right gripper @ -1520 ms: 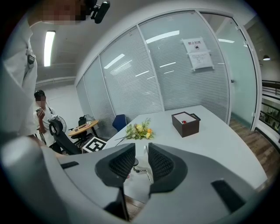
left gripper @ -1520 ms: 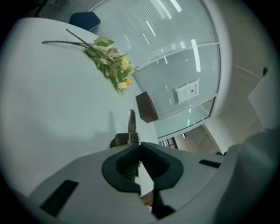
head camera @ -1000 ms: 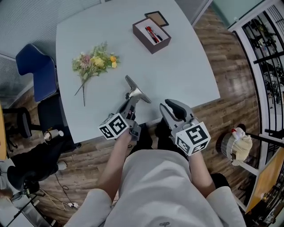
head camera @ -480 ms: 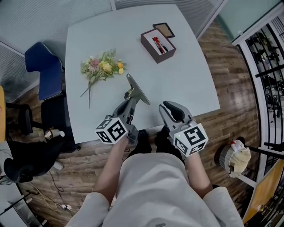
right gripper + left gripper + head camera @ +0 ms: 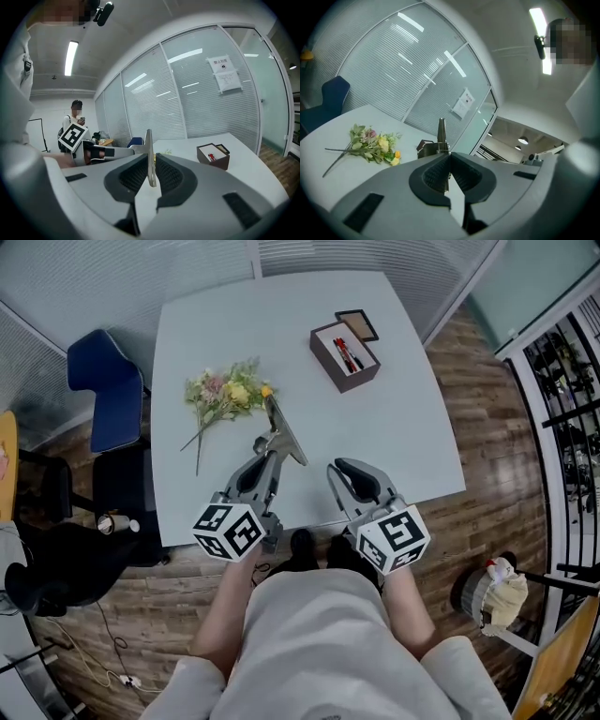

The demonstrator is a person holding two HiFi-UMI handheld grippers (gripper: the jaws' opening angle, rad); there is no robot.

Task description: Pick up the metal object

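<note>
The room is an office with glass walls behind blinds and a wood-plank floor. A pale table (image 5: 403,437) fills the middle of the head view, with a blue chair (image 5: 103,395) at its left edge. A bunch of flowers (image 5: 225,395) lies on the table. Farther back stands a brown box (image 5: 345,355) with red pens inside, and its lid (image 5: 357,324) lies just beside it.

The person holds both tools over the near edge of the table. The left gripper (image 5: 265,450) is pressed together on the lower end of the metal object (image 5: 284,427), a thin flat blade on a short stem. It holds the object up off the table, near the flowers, with the blade pointing away from the person.

The right gripper (image 5: 336,470) sits just to the right of the blade, and its jaws are closing. In the right gripper view the blade's edge stands upright in the gap between the two pads. A sliver of space shows on each side, so the pads do not press on it.
</note>
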